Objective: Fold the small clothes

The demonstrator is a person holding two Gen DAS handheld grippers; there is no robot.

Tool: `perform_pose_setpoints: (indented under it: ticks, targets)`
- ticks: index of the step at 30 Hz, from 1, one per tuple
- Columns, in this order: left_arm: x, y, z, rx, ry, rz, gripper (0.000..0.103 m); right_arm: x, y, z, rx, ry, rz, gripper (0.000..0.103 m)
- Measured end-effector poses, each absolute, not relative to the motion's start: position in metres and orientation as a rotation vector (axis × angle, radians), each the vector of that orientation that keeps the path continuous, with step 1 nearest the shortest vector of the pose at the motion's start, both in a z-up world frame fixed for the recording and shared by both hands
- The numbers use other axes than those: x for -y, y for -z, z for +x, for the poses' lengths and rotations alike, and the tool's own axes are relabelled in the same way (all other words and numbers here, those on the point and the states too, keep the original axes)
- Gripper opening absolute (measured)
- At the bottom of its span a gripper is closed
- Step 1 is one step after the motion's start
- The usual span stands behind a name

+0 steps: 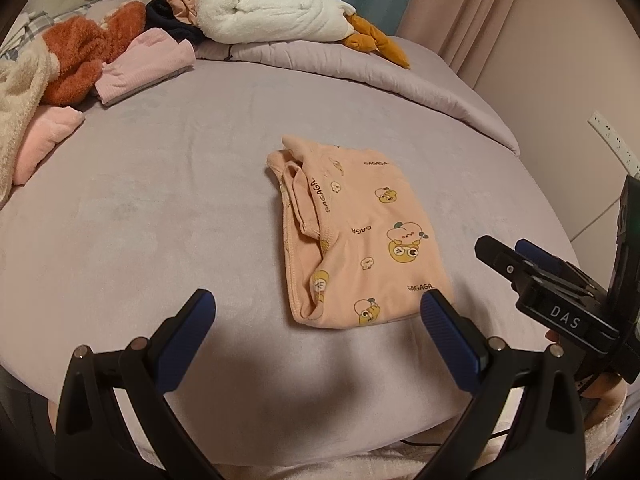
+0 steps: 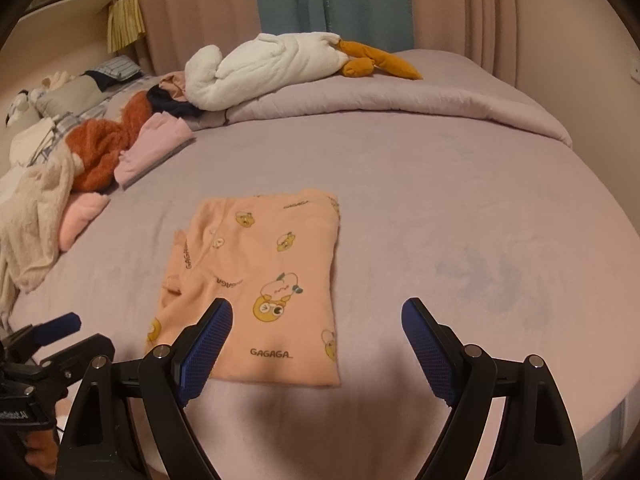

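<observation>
A small peach garment (image 1: 352, 236) printed with cartoon ducks and "GAGAGA" lies folded into a rectangle on the lilac bed sheet (image 1: 160, 208). It also shows in the right wrist view (image 2: 260, 284). My left gripper (image 1: 318, 308) is open and empty, just short of the garment's near edge. My right gripper (image 2: 318, 316) is open and empty, above the garment's near right corner. The right gripper also shows at the right of the left wrist view (image 1: 508, 250).
A pile of clothes lies at the left: a rust fleece (image 1: 86, 56), pink folded items (image 1: 144, 64) and a cream knit (image 1: 20, 96). A white plush goose (image 1: 272, 12) rests on the folded quilt (image 1: 380, 68) at the back. Curtains hang behind.
</observation>
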State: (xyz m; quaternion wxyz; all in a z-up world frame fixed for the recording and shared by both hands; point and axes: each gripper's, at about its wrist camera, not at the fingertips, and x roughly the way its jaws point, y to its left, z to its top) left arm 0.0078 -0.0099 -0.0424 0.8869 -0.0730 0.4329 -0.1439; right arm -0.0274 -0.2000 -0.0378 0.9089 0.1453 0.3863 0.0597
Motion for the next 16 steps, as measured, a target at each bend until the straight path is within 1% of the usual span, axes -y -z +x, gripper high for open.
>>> perform_pose_setpoints:
  ticks: [16]
  targets:
    - [0.0103, 0.0431, 0.0072, -0.907, 0.291, -0.168, 0.102, 0.1955, 0.0417, -0.0284, -0.813, -0.123, 0.291, 0.086]
